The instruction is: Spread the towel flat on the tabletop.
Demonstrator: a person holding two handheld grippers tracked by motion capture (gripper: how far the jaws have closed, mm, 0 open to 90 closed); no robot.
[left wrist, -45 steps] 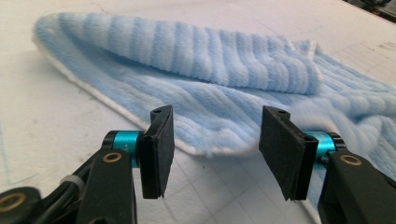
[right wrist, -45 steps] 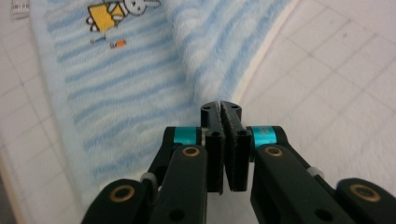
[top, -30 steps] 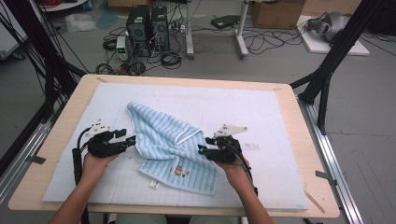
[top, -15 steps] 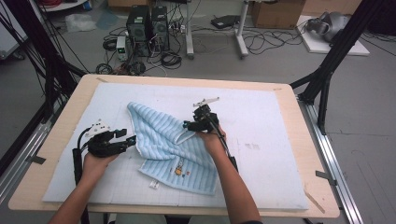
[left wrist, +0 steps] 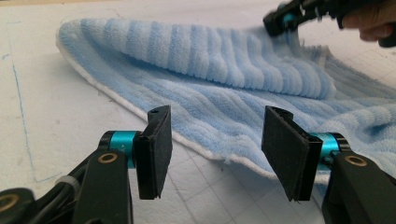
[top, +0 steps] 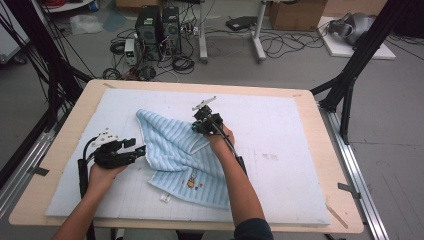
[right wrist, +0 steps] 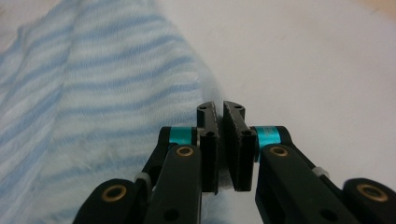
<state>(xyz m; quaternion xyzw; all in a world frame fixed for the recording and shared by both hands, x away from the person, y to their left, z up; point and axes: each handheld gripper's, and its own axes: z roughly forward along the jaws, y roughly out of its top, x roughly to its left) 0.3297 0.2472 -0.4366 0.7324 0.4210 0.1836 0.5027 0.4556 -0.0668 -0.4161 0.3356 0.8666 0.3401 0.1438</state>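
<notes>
Towel (top: 180, 150) edge is pinched by the right hand-held gripper (right wrist: 223, 114), just closed; left hand-held gripper (left wrist: 212, 140) gapes beside it.

Light-blue striped towel (top: 182, 155) w/ white underside and small cartoon print near its front edge lies crumpled, partly folded over itself, on the white mat (top: 280, 125), left of mat's centre, its far-right edge bunched up into a ridge.
</notes>
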